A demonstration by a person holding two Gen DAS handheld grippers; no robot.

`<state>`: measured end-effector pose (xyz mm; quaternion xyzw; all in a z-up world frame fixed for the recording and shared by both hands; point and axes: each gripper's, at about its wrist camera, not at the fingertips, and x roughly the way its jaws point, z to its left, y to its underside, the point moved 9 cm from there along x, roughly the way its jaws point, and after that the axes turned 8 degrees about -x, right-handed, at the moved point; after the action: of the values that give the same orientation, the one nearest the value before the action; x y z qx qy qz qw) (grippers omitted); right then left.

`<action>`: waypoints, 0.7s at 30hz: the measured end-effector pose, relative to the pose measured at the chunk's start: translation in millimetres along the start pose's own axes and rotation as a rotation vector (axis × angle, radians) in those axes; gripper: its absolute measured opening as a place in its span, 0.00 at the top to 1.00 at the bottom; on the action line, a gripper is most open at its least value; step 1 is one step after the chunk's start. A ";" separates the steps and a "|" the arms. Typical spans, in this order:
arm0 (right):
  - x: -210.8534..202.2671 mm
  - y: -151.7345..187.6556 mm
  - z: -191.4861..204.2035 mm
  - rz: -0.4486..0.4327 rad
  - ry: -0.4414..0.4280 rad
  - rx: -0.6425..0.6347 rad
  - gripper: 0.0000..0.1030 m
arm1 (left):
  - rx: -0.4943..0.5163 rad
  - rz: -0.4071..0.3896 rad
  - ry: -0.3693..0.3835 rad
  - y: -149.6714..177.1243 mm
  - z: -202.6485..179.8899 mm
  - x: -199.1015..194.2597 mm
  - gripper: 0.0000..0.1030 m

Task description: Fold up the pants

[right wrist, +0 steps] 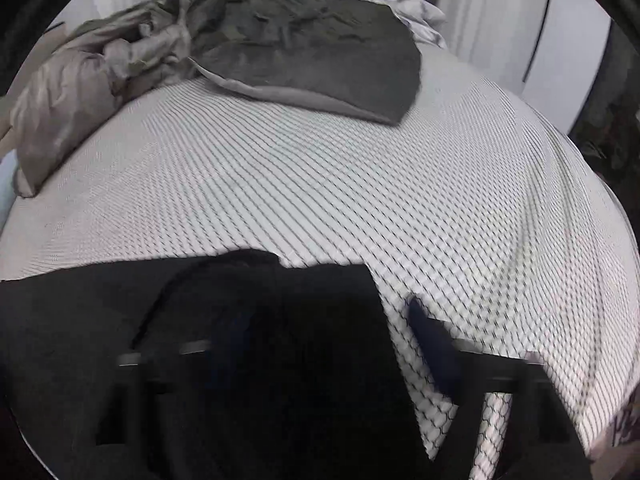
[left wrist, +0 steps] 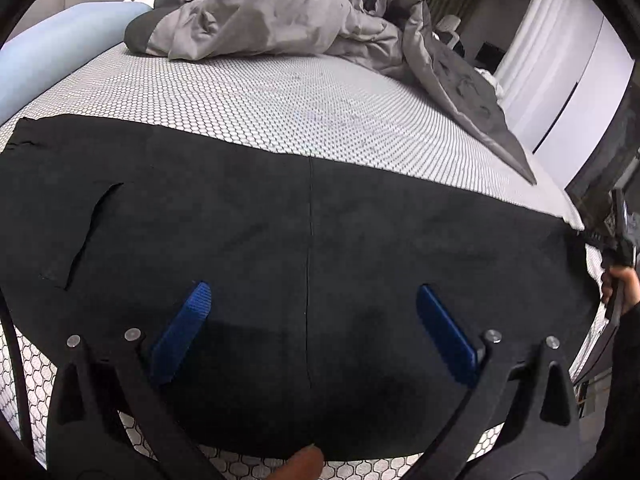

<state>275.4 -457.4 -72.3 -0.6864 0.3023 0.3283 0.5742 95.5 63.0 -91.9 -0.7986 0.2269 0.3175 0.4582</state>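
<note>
Black fabric pants point(left wrist: 280, 240) lie flat across near edge of bed with white honeycomb-pattern sheet point(left wrist: 320, 112). Left gripper point(left wrist: 312, 304) above them, blue-padded jaws wide apart, nothing between. Right gripper point(right wrist: 320, 332) blurred, over pants' end; jaws apart, grip unclear. Crumpled grey duvet point(left wrist: 260, 12) behind.

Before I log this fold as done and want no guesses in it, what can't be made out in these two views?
- Right gripper, right wrist view: motion blur smears it, and its left finger merges with the black pants; open or shut is unclear.
- Pants' near hem, left wrist view: cut off by the frame's lower edge and the left gripper.
- What lies under the grey duvet: hidden by its bunched folds.
</note>
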 end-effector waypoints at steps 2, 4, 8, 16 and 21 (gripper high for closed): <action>4.3 -6.4 -1.7 -0.013 0.031 -0.002 0.47 | 0.022 0.004 -0.007 2.7 -1.4 0.6 0.01; 27.0 -5.3 -1.8 0.044 0.073 -0.029 0.47 | 0.023 0.007 -0.021 2.5 5.4 4.7 0.01; 61.6 -0.6 -6.8 0.129 0.085 -0.008 0.31 | 0.003 0.021 -0.031 0.2 12.5 10.2 0.01; -33.2 20.5 -41.0 -0.112 0.056 0.135 0.02 | 0.025 0.007 -0.031 1.1 5.9 5.5 0.01; -73.8 89.8 -57.6 -0.188 -0.094 0.311 0.01 | 0.117 0.033 -0.018 11.9 -12.1 9.8 0.01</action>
<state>165.8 -525.7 -59.1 -0.5987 0.2567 0.2541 0.7149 98.1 46.0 -101.3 -0.7639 0.2540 0.3183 0.5006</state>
